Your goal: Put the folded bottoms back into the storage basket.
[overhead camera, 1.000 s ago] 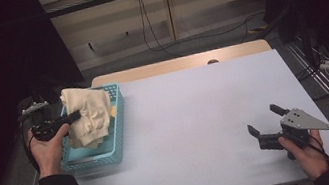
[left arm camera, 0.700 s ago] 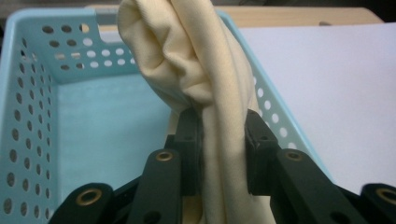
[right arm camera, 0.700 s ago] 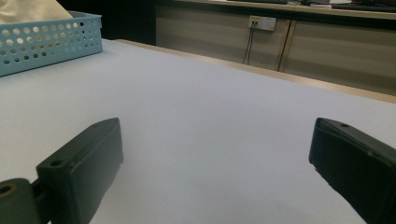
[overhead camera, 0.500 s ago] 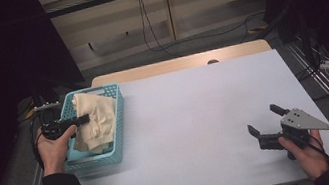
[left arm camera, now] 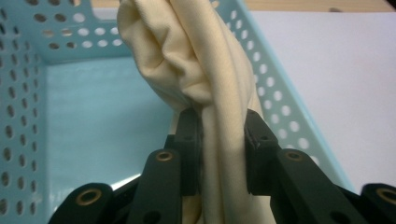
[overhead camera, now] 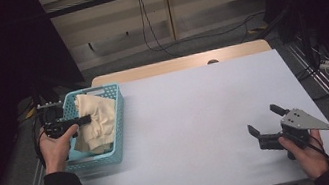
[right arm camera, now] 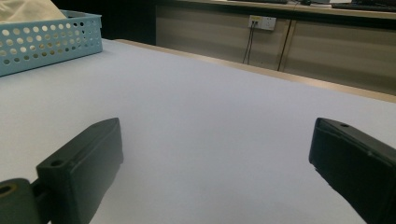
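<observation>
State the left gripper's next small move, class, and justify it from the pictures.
Probably open and let go: the left gripper is clamped on the cream cloth, which already lies inside the blue basket. The right gripper waits open over the table.

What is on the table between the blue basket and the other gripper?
Nothing. In the high view, the white table is bare between the blue basket and the right gripper; the right gripper view shows the same.
</observation>
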A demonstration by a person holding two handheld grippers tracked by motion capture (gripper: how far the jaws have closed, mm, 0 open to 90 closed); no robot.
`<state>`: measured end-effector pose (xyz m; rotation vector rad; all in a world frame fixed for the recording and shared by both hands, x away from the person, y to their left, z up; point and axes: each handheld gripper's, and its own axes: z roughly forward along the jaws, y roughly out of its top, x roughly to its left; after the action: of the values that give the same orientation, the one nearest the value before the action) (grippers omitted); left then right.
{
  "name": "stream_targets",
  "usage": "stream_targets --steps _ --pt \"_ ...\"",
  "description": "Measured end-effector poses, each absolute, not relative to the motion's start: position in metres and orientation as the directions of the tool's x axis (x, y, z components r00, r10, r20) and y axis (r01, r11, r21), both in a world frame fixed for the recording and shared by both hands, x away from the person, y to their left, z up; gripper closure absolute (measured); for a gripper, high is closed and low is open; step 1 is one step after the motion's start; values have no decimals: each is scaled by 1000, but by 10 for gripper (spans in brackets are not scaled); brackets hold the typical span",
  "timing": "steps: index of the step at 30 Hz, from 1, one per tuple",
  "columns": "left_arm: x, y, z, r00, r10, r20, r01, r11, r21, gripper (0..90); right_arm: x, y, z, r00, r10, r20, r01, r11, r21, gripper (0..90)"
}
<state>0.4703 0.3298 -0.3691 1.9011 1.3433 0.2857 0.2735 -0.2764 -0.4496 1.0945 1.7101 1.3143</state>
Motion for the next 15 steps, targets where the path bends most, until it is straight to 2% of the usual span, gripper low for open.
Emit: stream_targets --steps 3,9,11,15 --pt "474 335 -375 395 883 -254 725 -130 676 714 273 -277 -450 -390 920 -36 202 124 972 25" --pt "477 338 -379 362 915 -179 723 -154 674 700 273 -276 -450 -390 920 -39 201 127 971 25" --pt "477 338 -380 354 918 -178 723 -148 675 694 273 -276 -449 -390 920 -38 201 125 972 25" --pt "480 338 -383 335 936 -103 722 -185 667 679 273 -277 -450 -390 920 -37 202 125 971 25"
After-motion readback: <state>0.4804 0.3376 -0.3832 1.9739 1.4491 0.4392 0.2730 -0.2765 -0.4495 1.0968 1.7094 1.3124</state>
